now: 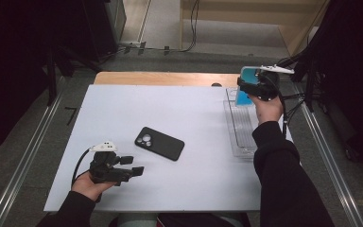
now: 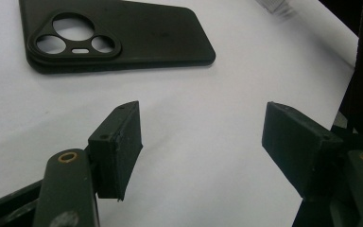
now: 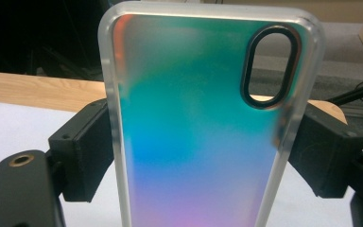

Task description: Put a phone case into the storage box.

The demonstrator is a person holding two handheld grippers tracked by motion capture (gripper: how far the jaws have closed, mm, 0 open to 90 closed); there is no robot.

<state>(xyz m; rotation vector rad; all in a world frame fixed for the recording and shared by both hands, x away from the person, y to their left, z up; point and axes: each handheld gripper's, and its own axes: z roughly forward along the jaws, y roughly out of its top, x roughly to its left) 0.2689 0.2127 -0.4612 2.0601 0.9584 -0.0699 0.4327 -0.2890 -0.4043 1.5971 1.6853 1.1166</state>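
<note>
Up at the right of the high view, the right gripper (image 1: pixel 254 86) is raised above the far end of a clear plastic tray (image 1: pixel 240 135) that lies along the right edge of the white table (image 1: pixel 123 113). Its jaws are clamped on the two long edges of an iridescent phone case (image 3: pixel 198 127), held upright, teal fading to blue and pink, with a frosted rim and an oval camera cutout at its upper right. Lower left in the high view, the left gripper (image 1: pixel 131 165) rests low over the table with its jaws spread apart and nothing between them. Just beyond it, near the frame's centre, a black phone case (image 1: pixel 159 143) lies flat on the table, camera cutouts up.
</note>
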